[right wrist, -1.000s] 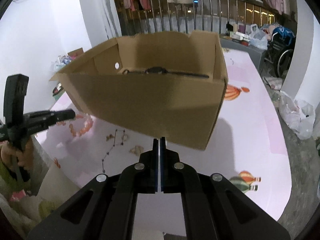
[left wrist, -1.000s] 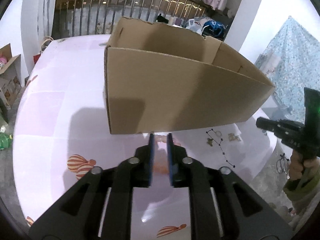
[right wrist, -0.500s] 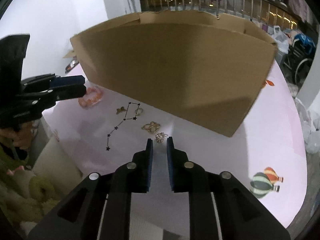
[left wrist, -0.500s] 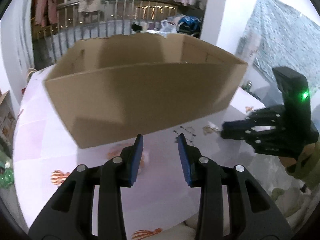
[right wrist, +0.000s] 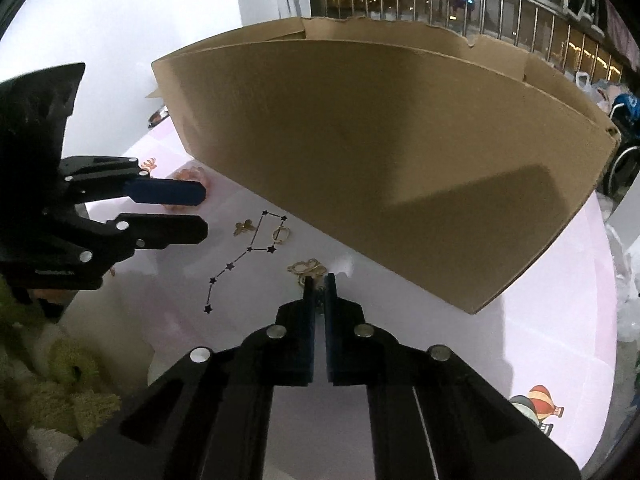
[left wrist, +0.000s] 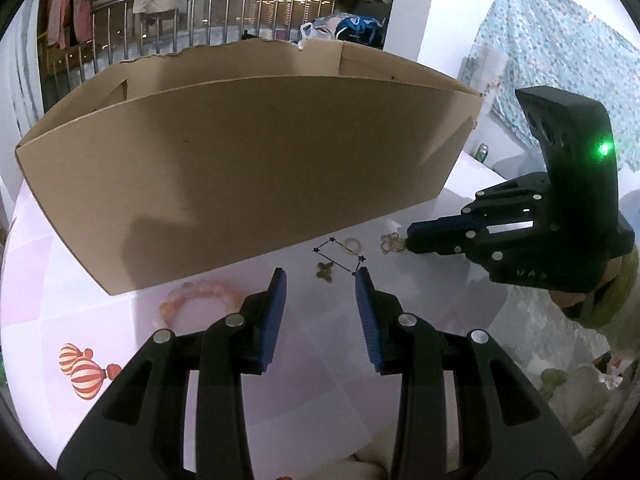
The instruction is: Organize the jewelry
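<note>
A large open cardboard box (left wrist: 248,168) stands on the pink table; it also shows in the right wrist view (right wrist: 400,160). In front of it lie a black star-chain necklace (right wrist: 248,252), a gold ring (left wrist: 352,245), a gold butterfly charm (left wrist: 325,270), a gold clover piece (right wrist: 306,268) and a pink bead bracelet (left wrist: 192,294). My left gripper (left wrist: 319,280) is open, low over the table just short of the butterfly charm. My right gripper (right wrist: 318,284) is nearly shut, tips at the clover piece and a small item between them that I cannot make out.
The pink tablecloth (left wrist: 100,320) has balloon prints. The table edge runs close on the near side; a green plush heap (right wrist: 60,380) lies below it. A metal railing (left wrist: 200,8) and hanging clothes are behind the box.
Both grippers have dropped toward the jewelry in front of the box. My left gripper opened wide. My right gripper moved forward to the clover piece and its jaws narrowed.
</note>
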The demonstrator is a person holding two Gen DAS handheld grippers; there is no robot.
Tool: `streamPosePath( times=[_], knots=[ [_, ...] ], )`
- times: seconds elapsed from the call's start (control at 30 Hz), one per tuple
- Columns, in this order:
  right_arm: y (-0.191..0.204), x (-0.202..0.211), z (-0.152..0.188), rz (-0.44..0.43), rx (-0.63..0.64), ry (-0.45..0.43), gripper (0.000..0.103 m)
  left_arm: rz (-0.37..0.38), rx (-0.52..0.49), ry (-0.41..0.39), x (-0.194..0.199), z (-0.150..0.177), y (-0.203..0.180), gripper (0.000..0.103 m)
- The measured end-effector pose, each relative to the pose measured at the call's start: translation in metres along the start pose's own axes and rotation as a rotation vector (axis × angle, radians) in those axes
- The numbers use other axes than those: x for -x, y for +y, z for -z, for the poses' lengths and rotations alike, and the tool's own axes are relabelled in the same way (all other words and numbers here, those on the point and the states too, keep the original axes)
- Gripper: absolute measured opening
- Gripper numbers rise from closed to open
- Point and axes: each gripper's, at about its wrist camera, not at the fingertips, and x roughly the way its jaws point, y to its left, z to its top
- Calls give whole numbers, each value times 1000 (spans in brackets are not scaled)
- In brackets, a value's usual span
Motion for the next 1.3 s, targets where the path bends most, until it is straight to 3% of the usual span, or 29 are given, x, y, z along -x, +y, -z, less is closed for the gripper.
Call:
streamPosePath(
  times=[0.33, 0.5, 0.9, 1.3],
  knots=[
    [-13, 8, 10, 8, -105, -15, 4, -52, -96, 24, -14, -1, -14, 33],
    [-13, 8, 11, 5, -121, -22, 4, -74, -123, 45, -24, -3, -17, 21],
    [-14, 9, 11, 5, -135, -30, 4, -79, -126, 76, -32, -10, -12, 7],
    [-15, 8, 13, 4, -139, -37, 4, -73, -108, 68, -31, -9, -10, 5]
  ],
)
